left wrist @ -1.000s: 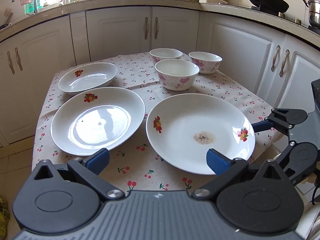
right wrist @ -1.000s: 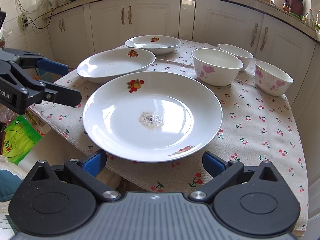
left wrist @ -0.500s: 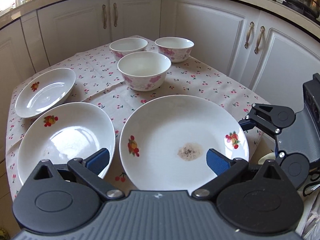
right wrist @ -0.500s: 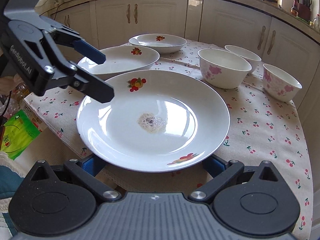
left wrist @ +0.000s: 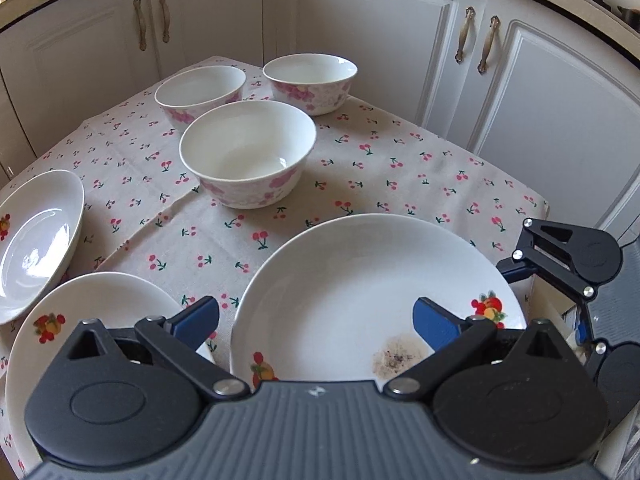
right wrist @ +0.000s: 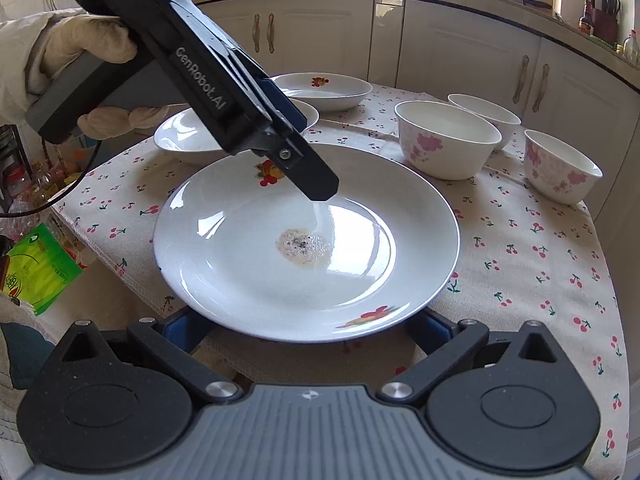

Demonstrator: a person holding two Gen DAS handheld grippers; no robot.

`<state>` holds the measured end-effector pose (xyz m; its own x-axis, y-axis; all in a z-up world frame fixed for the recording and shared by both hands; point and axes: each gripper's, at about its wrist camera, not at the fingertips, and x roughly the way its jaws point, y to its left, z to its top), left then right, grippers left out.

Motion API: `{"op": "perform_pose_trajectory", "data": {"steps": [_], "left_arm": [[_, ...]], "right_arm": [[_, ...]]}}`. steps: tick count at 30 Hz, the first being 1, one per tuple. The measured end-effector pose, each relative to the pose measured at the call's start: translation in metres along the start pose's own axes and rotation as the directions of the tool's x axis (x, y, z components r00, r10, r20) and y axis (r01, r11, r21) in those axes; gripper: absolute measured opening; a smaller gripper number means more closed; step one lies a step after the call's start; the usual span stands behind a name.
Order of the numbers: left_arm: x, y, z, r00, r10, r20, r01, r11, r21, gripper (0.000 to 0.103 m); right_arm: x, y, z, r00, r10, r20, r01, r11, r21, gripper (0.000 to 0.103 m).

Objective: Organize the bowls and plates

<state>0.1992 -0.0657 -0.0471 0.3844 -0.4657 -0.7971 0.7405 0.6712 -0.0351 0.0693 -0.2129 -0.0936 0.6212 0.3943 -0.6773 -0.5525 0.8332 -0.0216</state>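
Left gripper (left wrist: 316, 318): jaws spread wide, nothing between them, tilted downward. In the right wrist view it enters from the upper left, held by a hand (right wrist: 76, 76) in a pale glove. Right gripper (right wrist: 308, 330): jaws spread wide, level and low. In the left wrist view its black linkage shows at the right edge.

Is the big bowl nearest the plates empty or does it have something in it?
Empty. The left wrist view looks straight into the big bowl and shows only its bare white bottom, no food or liquid.
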Motion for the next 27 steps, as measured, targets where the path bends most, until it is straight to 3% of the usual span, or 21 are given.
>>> {"op": "perform_pose_trajectory", "data": {"steps": [11,18,27], "left_arm": [[0.021,0.011,0.01,0.985,-0.122,-0.124,0.132,0.989,0.073,0.102],[0.024,0.02,0.01,0.97,-0.196,-0.146,0.198,0.98,-0.002,0.102],[0.028,0.013,0.005,0.974,-0.172,-0.149,0.181,0.982,0.047,0.102]], "right_arm": [[0.001,0.002,0.002,1.0,-0.014,-0.005,0.014,1.0,0.011,0.103],[0.002,0.003,0.003,1.0,-0.015,-0.008,0.015,1.0,0.013,0.103],[0.001,0.002,0.003,1.0,-0.015,-0.006,0.015,1.0,0.011,0.103]]}}
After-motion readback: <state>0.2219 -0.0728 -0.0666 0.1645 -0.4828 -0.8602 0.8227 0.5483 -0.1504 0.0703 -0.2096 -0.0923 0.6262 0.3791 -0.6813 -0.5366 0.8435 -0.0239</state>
